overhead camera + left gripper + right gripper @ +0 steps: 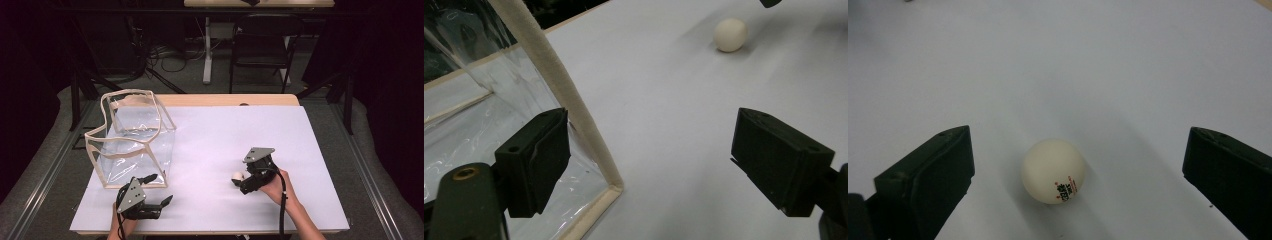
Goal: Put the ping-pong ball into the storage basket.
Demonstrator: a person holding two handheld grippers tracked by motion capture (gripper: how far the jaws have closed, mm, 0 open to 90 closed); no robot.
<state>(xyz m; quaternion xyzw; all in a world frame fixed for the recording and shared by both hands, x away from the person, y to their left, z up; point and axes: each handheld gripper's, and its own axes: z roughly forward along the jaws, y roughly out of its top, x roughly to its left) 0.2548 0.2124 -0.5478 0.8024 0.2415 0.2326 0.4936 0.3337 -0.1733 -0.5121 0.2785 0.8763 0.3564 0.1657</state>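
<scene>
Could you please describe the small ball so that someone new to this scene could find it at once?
On the white table, look right of the clear bag to the right gripper. The ball lies between its open jaws, cream, round, with small printed marks.

Beyond the white table (250, 125) stands a black chair (262, 42), with what look like cables (170, 56) beside it.

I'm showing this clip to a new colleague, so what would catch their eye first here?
Probably the clear bag with cream trim, standing open at the table's far left on the white table cover. Next, the small white ball lying between the wide-open jaws of the right gripper, untouched. The left gripper, also open, sits at the bag's near corner, one jaw beside its trim.
</scene>
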